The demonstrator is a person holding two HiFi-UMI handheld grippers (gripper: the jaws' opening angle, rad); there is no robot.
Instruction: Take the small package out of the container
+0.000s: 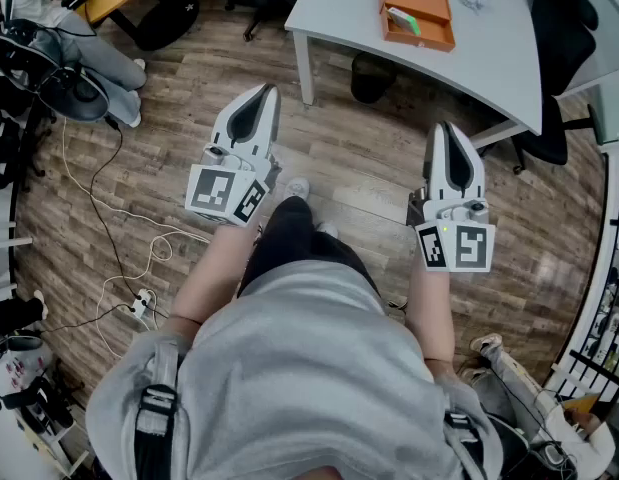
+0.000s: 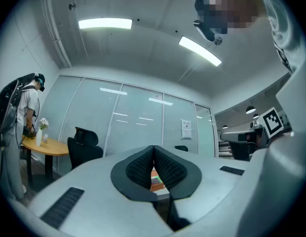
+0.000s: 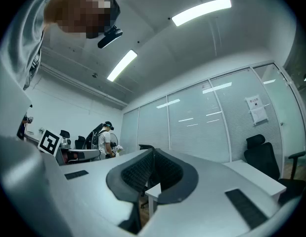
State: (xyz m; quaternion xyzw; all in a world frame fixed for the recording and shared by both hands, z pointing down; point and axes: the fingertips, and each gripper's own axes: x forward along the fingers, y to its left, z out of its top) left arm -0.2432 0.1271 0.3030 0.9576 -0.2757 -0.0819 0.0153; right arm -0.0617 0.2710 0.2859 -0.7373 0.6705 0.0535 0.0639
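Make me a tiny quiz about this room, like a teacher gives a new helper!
1. True or false: the orange container sits on the white table.
2. What colour is the package in the container? A red, B green, C blue.
3. Fill in the gap: the left gripper and the right gripper both have their jaws ____.

Key: 1 true; 2 B; 3 shut.
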